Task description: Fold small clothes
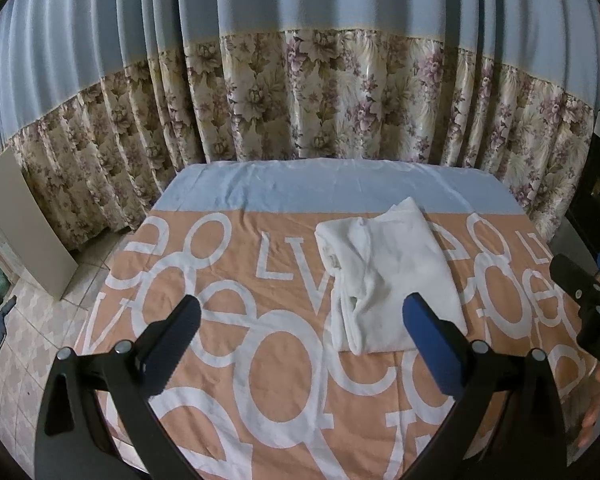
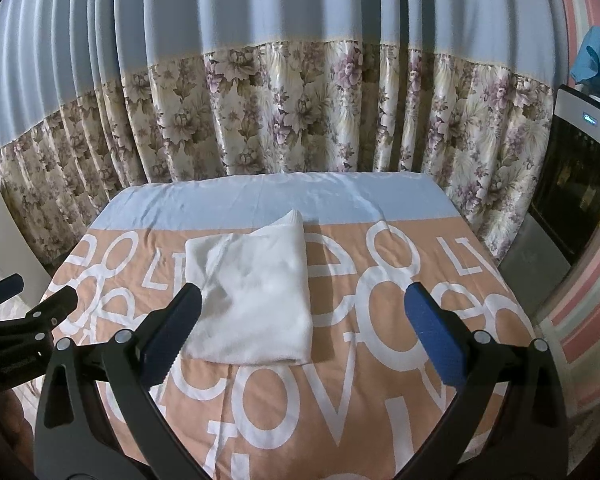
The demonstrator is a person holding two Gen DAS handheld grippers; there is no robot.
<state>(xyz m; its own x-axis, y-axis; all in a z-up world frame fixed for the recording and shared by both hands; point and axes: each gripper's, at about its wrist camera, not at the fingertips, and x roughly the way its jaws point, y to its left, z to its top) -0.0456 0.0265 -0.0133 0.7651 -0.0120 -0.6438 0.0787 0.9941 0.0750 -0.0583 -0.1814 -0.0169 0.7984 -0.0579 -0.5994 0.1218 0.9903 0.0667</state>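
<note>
A white garment (image 1: 388,276) lies folded into a compact rectangle on the peach and white lettered bed cover (image 1: 260,380). It also shows in the right wrist view (image 2: 256,296). My left gripper (image 1: 302,316) is open and empty, held above the cover just in front of the garment. My right gripper (image 2: 304,312) is open and empty, with the garment in front of its left finger. The right gripper shows at the right edge of the left wrist view (image 1: 592,292). The left gripper shows at the left edge of the right wrist view (image 2: 24,312).
A blue and floral curtain (image 1: 320,92) hangs behind the bed. A pale board (image 1: 24,220) leans at the left over tiled floor. A dark appliance (image 2: 576,184) stands at the right, with a blue cloth (image 2: 596,60) on top.
</note>
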